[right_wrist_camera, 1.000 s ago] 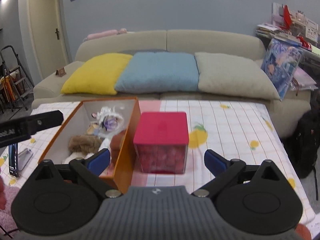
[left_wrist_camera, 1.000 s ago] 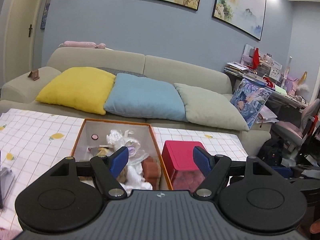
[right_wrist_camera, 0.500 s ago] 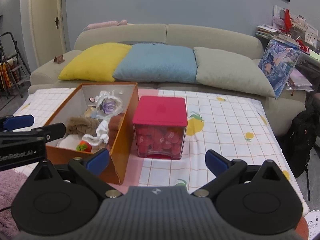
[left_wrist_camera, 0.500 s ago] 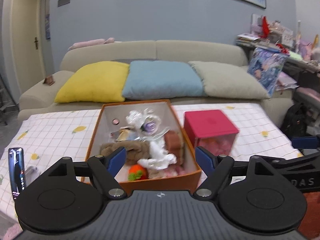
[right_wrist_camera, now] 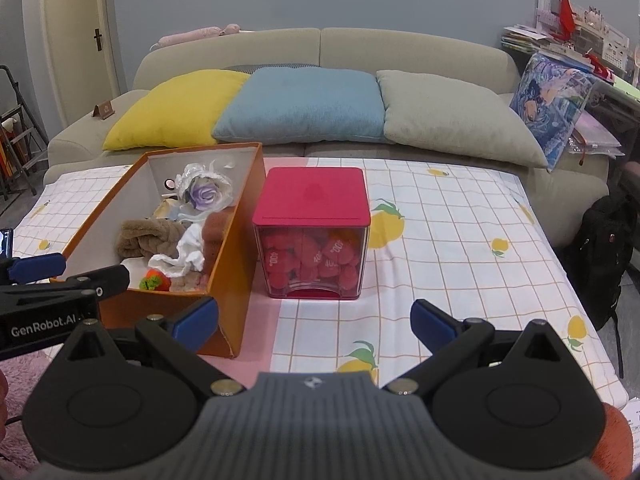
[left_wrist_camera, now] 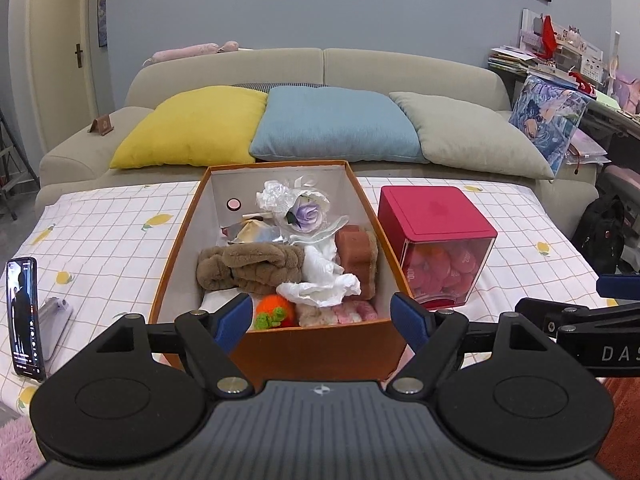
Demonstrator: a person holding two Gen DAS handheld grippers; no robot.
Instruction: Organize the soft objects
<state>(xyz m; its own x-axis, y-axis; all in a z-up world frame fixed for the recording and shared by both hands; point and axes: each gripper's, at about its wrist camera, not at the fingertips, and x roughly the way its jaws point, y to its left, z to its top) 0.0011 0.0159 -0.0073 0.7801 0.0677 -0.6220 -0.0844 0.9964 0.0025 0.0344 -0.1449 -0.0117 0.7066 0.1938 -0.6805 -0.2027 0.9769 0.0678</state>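
Left hand-held gripper [left_wrist_camera: 322, 318] gapes wide and empty before the orange box [left_wrist_camera: 320, 350] — brown plush headband [left_wrist_camera: 248, 268] looks light, squashy; pinch its thick middle.

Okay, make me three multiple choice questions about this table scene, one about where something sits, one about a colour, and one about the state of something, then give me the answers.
1. Where does the red-lidded container stand relative to the orange box, seen from the right wrist view?
A. Inside it
B. Beside it, on its right
C. On top of it

2. What colour is the middle cushion on the sofa?
A. Blue
B. Yellow
C. Purple

3. What state is the left tool in?
A. Shut on the brown plush
B. Shut and empty
C. Open and empty

Answers:
1. B, the container stands on the tablecloth to the right of the box's wall.
2. A, it lies between a yellow cushion and a grey-green one.
3. C, its blue pads stand wide apart with nothing pressed between them.
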